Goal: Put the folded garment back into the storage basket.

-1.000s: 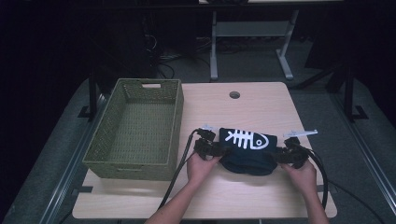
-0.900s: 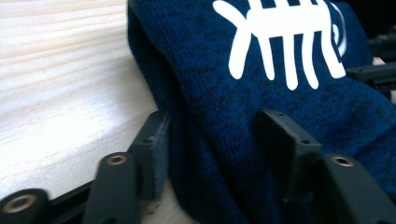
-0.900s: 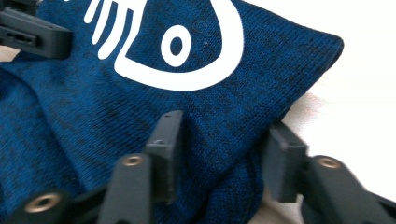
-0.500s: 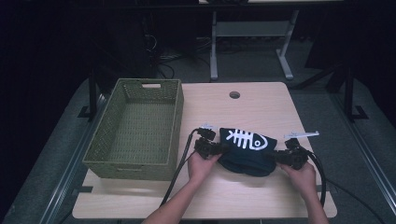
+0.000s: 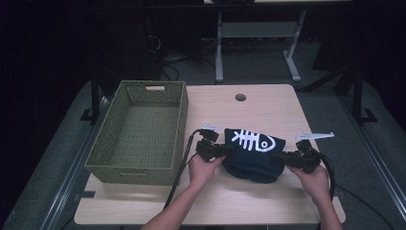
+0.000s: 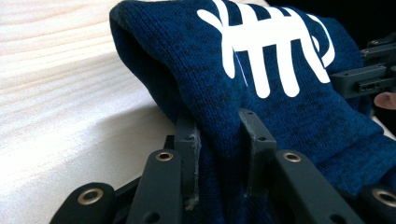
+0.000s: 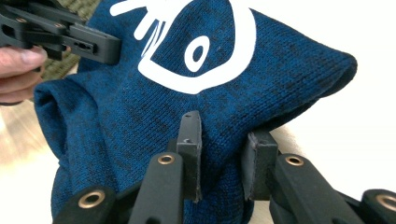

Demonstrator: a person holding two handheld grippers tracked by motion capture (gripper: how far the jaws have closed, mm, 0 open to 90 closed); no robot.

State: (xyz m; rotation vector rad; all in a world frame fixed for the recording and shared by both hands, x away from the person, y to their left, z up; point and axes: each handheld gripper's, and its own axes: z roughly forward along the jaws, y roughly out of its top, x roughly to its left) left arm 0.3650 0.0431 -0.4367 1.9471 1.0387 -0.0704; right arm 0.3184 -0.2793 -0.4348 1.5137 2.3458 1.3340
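High view: my left claw [image 5: 229, 150] and right claw [image 5: 283, 158] each pinch an opposite edge of the blue knit cloth [image 5: 253, 153] on the table [image 5: 268, 103], beside the basket [image 5: 143, 129].

A dark blue knit garment [image 5: 253, 155] with a white fish-skeleton print lies folded and bunched just right of the green wicker basket [image 5: 139, 129], ends lifted.
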